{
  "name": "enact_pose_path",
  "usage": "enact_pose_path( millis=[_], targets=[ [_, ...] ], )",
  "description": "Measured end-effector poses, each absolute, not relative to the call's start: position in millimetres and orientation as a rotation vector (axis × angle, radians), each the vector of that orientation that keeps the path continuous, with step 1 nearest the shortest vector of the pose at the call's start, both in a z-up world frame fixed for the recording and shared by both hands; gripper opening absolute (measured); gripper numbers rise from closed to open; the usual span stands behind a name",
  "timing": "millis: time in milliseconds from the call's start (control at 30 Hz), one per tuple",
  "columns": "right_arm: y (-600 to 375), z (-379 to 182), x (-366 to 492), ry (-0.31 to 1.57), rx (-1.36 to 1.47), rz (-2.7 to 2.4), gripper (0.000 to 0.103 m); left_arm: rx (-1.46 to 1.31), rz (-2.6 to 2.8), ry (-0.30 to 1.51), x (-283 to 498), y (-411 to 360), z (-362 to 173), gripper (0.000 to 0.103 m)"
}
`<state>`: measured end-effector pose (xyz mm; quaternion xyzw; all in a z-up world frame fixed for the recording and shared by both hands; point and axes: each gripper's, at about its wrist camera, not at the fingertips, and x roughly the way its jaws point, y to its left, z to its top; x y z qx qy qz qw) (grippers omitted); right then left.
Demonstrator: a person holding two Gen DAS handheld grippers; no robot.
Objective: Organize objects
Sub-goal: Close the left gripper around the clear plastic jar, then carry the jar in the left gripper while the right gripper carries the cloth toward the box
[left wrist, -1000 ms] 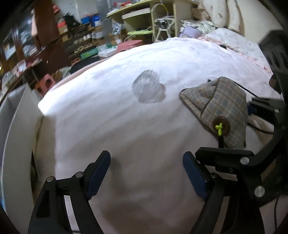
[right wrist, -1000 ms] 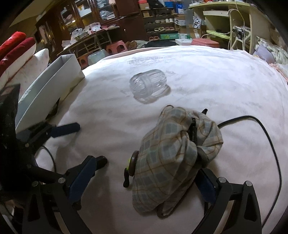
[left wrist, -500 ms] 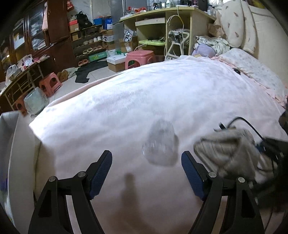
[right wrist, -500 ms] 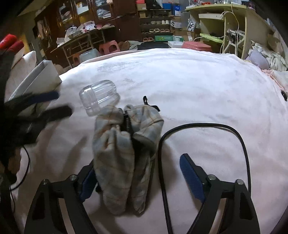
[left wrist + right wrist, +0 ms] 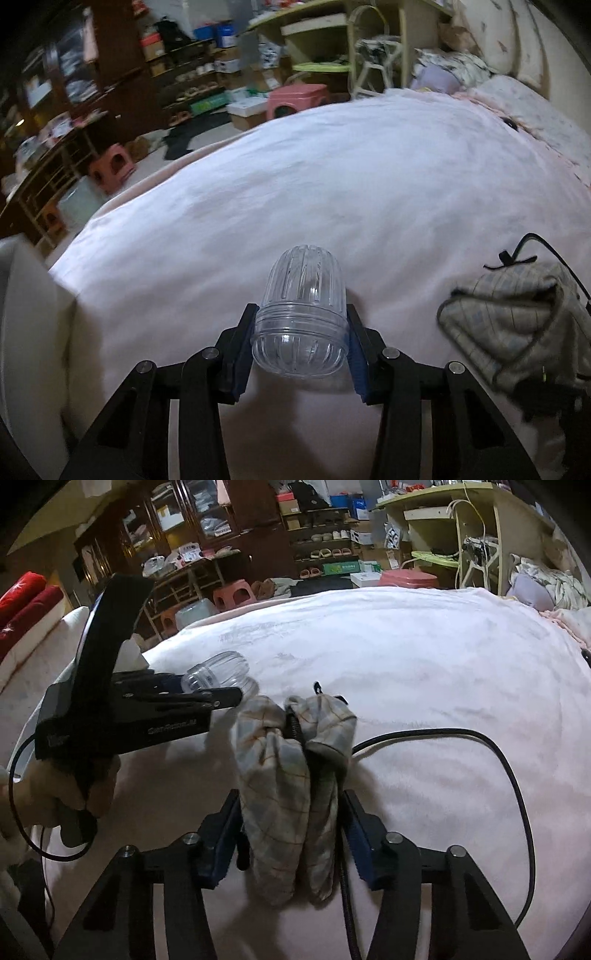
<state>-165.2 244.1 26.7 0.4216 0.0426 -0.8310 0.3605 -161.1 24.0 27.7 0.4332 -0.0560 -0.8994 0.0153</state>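
A clear ribbed plastic jar (image 5: 302,314) lies on its side between my left gripper's (image 5: 301,345) blue pads, which are shut on it over the white bed. It also shows in the right wrist view (image 5: 218,672), held by the left gripper (image 5: 221,696). A plaid fabric pouch (image 5: 291,786) with a black zipper is folded between my right gripper's (image 5: 291,840) pads, which are shut on it. The pouch shows at the right in the left wrist view (image 5: 517,328).
A black cable (image 5: 491,771) loops over the bed (image 5: 424,657) right of the pouch. A white box (image 5: 22,332) stands at the bed's left edge. Pink stools (image 5: 295,99), shelves and a desk stand beyond the bed. Pillows (image 5: 535,110) lie far right.
My left gripper moved up to the jar and shut on it. My right gripper shut on the folded pouch, which now sits centred between its pads.
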Motion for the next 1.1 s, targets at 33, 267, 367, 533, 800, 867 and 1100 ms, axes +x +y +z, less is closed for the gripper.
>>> enact_pose_path(
  millis=[33, 267, 367, 533, 800, 867, 1100],
  targets=[
    [244, 28, -165, 0.108, 1.086, -2.14, 0.047, 1.331, -2.787, -0.16, -151, 23, 30, 0.044],
    [230, 30, -152, 0.083, 1.053, -2.023, 0.044, 1.321, -2.648, -0.149, -83, 1, 22, 0.044],
    [214, 31, -139, 0.126, 1.03, -1.967, 0.044, 1.28, -2.632, -0.169, -53, -1, 24, 0.044],
    [178, 30, -106, 0.234, 0.995, -1.907, 0.044, 1.271, -2.66, -0.12, -19, -2, 31, 0.044],
    [152, 29, -81, 0.265, 1.024, -1.955, 0.044, 1.366, -2.655, -0.05, 3, -15, 9, 0.044],
    [147, 30, -74, 0.288, 1.024, -1.943, 0.044, 1.37, -2.664, 0.016, 0, -22, 11, 0.044],
    [133, 24, -41, 0.432, 1.051, -1.93, 0.048, 1.288, -2.67, 0.102, 9, -31, 7, 0.045]
  ],
)
